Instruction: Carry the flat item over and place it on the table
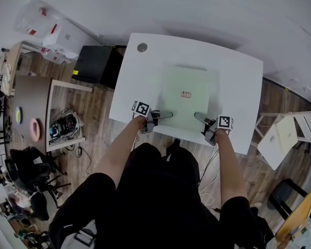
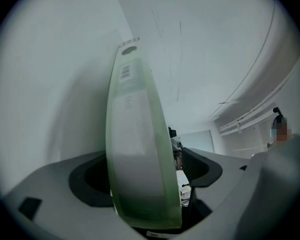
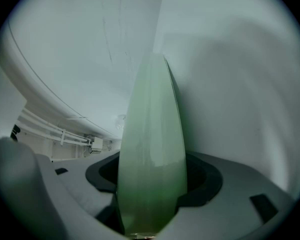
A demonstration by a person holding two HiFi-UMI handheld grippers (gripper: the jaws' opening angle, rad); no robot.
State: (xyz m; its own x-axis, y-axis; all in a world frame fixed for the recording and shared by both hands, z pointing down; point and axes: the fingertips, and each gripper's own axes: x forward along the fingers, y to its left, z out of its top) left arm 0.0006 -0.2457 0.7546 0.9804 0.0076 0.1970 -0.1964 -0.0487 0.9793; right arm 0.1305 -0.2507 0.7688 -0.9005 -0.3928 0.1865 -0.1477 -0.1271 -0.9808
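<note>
The left gripper (image 1: 164,114) is standing with its jaws wide apart around the near left edge of the green board (image 1: 189,95), and that is where trouble is most likely lying. Only one side is being held, so if the right gripper (image 1: 201,118) is lifted or pulled back now, the board is likely to pivot, drag across the table (image 1: 145,69), or slide toward the near edge that both grippers are reaching over. In the left gripper view the board is sitting between the jaws, and a clear gap is showing between one of its faces and the pad beside it, so nothing is being pinched there. In the right gripper view the jaws are pressing on the board from both sides, with the board filling the space between them, so this gripper is gripping the near right edge. Outward from the jaws, the board is lying flat on the white table, well inside its far and side edges. Judging by that, the placing is looking all but done, with the release only half made.
</note>
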